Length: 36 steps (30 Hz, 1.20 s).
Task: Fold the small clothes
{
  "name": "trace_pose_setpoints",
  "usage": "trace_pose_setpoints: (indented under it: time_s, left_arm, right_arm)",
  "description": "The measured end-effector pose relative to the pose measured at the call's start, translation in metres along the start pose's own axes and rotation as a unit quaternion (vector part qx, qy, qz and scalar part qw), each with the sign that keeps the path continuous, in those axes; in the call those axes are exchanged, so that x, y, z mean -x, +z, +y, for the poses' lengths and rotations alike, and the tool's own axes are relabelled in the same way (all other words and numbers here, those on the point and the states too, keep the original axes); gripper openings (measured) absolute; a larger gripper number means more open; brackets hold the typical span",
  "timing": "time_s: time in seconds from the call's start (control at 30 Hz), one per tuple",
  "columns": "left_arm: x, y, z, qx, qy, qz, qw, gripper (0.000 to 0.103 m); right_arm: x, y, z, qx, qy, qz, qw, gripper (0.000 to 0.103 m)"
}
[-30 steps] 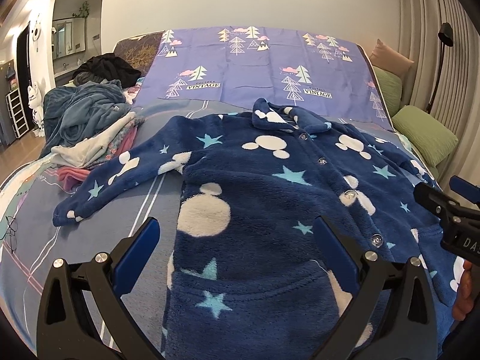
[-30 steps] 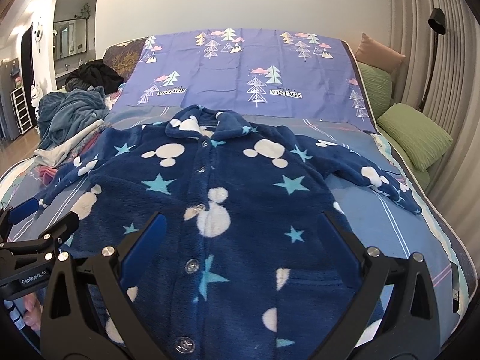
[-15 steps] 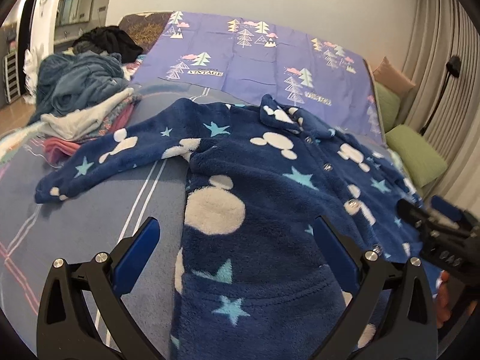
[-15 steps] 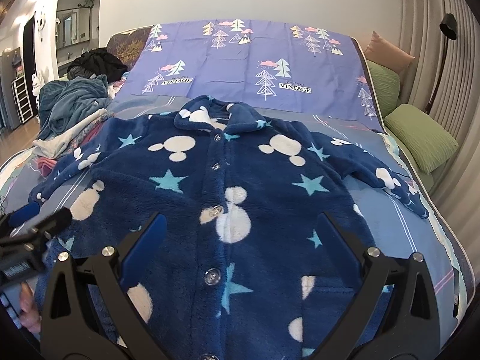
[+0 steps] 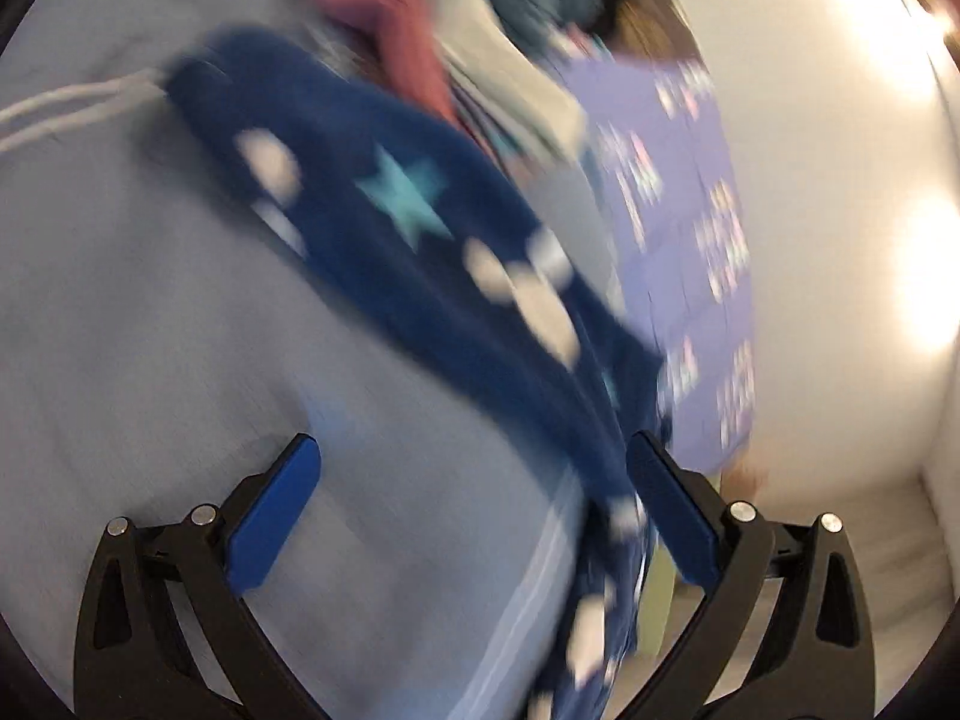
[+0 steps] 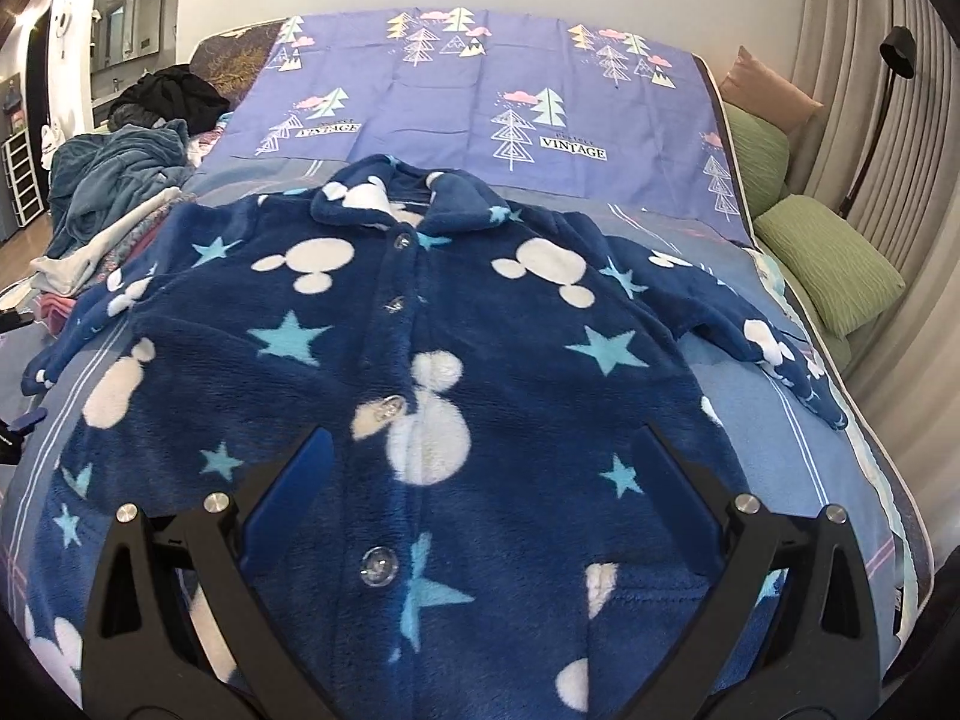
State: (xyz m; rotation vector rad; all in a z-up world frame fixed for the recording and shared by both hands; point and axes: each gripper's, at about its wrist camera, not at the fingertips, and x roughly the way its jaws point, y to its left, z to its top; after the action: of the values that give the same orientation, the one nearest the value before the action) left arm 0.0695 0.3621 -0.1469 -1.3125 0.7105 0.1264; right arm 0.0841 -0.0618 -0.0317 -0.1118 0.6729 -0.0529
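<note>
Right gripper (image 6: 480, 468) gapes over pajama top (image 6: 456, 360); bedspread (image 6: 480, 90) reads "VINTAGE".

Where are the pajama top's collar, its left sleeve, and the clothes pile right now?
collar (image 6: 414, 195): right wrist view, on the fold behind the top button.
left sleeve (image 5: 396, 228): left wrist view, blurred, mid-sleeve beside the teal star.
clothes pile (image 6: 114, 186): right wrist view, on the teal blanket at the bed's left edge.

A home bedroom: a bed with a purple tree-print sheet (image 6: 480, 96), green ribbed pillows (image 6: 834, 258), pleated beige curtains (image 6: 888, 138) and a heap of laundry (image 6: 114, 192).
</note>
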Motion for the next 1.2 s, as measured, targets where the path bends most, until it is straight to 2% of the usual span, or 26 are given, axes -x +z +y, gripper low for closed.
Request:
trace_pose_setpoints:
  time_s: [0.03,0.1,0.13,0.23,0.33,0.37,0.4,0.43,0.47,0.5,0.53,0.63,0.73,0.8,0.83,0.93,0.97,1.07,1.1,1.17,1.2]
  left_arm:
    - [0.002,0.007,0.005,0.009,0.007,-0.014,0.9998,0.102]
    - [0.003,0.025,0.017,0.027,0.018,-0.035,0.9989,0.091]
    - [0.001,0.036,0.025,0.039,0.017,-0.041,0.9982,0.090]
    - [-0.002,0.067,0.046,0.072,0.052,-0.065,0.9939,0.087]
    - [-0.007,0.091,0.061,0.077,0.083,-0.079,0.9904,0.076]
    - [-0.010,0.098,0.064,0.074,0.086,-0.083,0.9901,0.070]
    - [-0.010,0.099,0.062,0.072,0.088,-0.085,0.9899,0.055]
    - [-0.011,0.104,0.061,0.065,0.079,-0.084,0.9911,0.045]
    - [-0.013,0.109,0.062,0.062,0.060,-0.079,0.9931,0.024]
    - [-0.014,0.113,0.060,0.062,0.046,-0.074,0.9943,0.010]
    - [-0.011,0.114,0.055,0.059,0.042,-0.076,0.9945,0.010]
    - [0.007,0.110,0.005,0.005,0.030,-0.110,0.9935,0.010]
    - [0.024,0.094,-0.069,-0.082,-0.010,-0.129,0.9882,0.010]
    - [0.024,0.065,-0.139,-0.176,-0.035,-0.122,0.9763,0.010]
    - [0.021,0.051,-0.163,-0.208,-0.043,-0.117,0.9702,0.010]
    - [0.003,-0.027,-0.249,-0.345,-0.088,-0.073,0.9317,0.010]
    - [-0.006,-0.045,-0.264,-0.370,-0.098,-0.057,0.9222,0.010]
    - [-0.047,-0.123,-0.303,-0.456,-0.124,0.026,0.8808,0.011]
    - [-0.055,-0.145,-0.304,-0.474,-0.122,0.039,0.8712,0.011]
    - [-0.087,-0.196,-0.308,-0.528,-0.101,0.069,0.8402,0.011]
    - [-0.098,-0.214,-0.300,-0.543,-0.090,0.083,0.8306,0.012]
  right_arm:
    - [-0.001,0.000,-0.001,-0.001,-0.002,0.001,1.000,0.101]
    - [-0.004,0.000,-0.003,-0.002,-0.004,0.004,1.000,0.101]
    - [-0.005,0.000,-0.003,-0.003,-0.003,0.005,1.000,0.101]
    - [-0.009,0.000,-0.004,-0.001,-0.005,0.009,1.000,0.101]
    - [-0.013,0.000,-0.004,-0.001,-0.003,0.014,1.000,0.101]
    - [-0.014,0.000,-0.004,0.000,-0.003,0.016,1.000,0.101]
    - [-0.015,0.001,-0.004,0.000,-0.004,0.016,1.000,0.101]
    - [-0.016,0.001,-0.004,0.001,-0.004,0.016,1.000,0.101]
    - [-0.016,0.002,-0.004,0.001,-0.004,0.016,1.000,0.101]
    - [-0.017,0.003,-0.004,0.001,-0.004,0.015,1.000,0.101]
    - [-0.017,0.005,-0.004,0.001,-0.003,0.013,1.000,0.101]
    - [-0.016,0.008,-0.005,0.002,-0.003,0.007,1.000,0.101]
    - [-0.020,0.009,-0.006,-0.001,0.001,0.007,1.000,0.101]
    - [-0.022,0.009,-0.009,-0.008,0.006,0.010,1.000,0.101]
    - [-0.022,0.008,-0.009,-0.010,0.008,0.010,1.000,0.101]
    - [-0.021,0.006,-0.016,-0.016,0.009,0.006,1.000,0.101]
    - [-0.021,0.004,-0.020,-0.016,0.004,0.005,1.000,0.101]
    - [-0.022,-0.001,-0.036,-0.028,-0.010,0.007,1.000,0.101]
    - [-0.023,-0.002,-0.043,-0.035,-0.014,0.009,0.999,0.101]
    - [-0.026,-0.005,-0.056,-0.049,-0.020,0.015,0.998,0.101]
    - [-0.028,-0.006,-0.064,-0.058,-0.020,0.020,0.998,0.101]
